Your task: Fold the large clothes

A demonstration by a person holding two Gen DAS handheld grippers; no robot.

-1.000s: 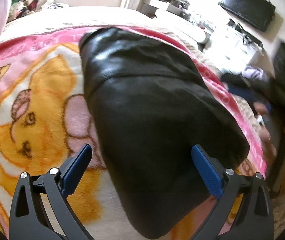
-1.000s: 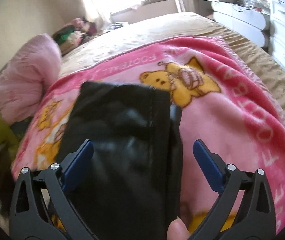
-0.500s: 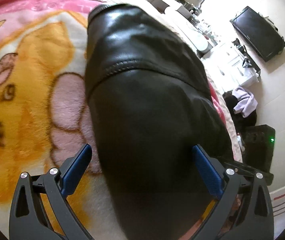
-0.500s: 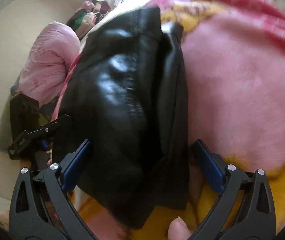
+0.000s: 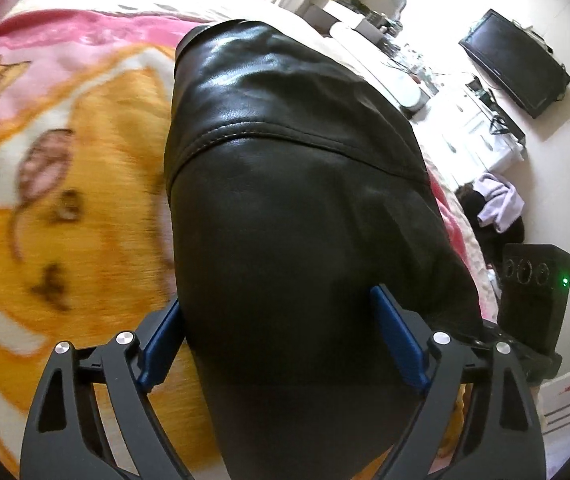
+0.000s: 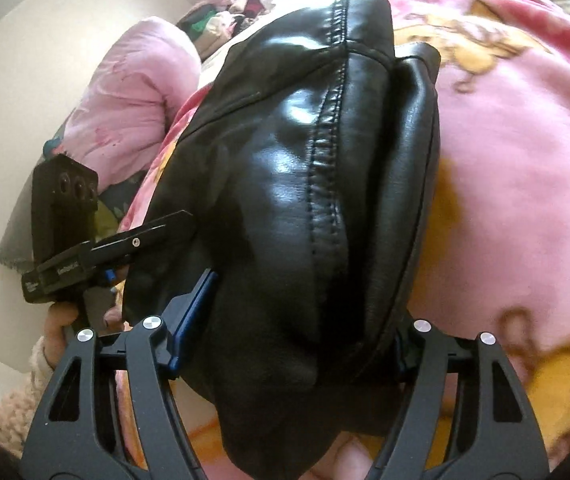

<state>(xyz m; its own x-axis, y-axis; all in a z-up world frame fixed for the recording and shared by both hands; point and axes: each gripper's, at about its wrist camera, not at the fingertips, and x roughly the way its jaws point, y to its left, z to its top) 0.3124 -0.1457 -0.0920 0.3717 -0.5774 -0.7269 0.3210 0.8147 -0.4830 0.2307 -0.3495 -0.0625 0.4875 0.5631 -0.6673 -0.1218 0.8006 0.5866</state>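
Observation:
A folded black leather garment (image 5: 293,208) lies on a pink blanket (image 5: 65,168) printed with yellow bears. My left gripper (image 5: 281,336) straddles its near end. Its jaws are closing, with the left pad at the garment's edge and the right finger lying over the leather. In the right wrist view the same garment (image 6: 305,184) shows a stitched seam. My right gripper (image 6: 297,328) has its closing jaws pressed into both sides of the bunched near end. The leather bulges over the right pad.
A pink pillow (image 6: 125,92) and a clothes pile (image 6: 225,12) lie beyond the bed. A hand (image 6: 59,316) holds the left tool's camera housing (image 6: 63,200) by the garment's left side. A white dresser (image 5: 473,128), a wall television (image 5: 517,56) and floor clothes (image 5: 497,204) stand to the right.
Both grippers came down and in over the garment's near end, which now fills the space between their fingers. Both pairs of jaws have narrowed, the right pair much more.

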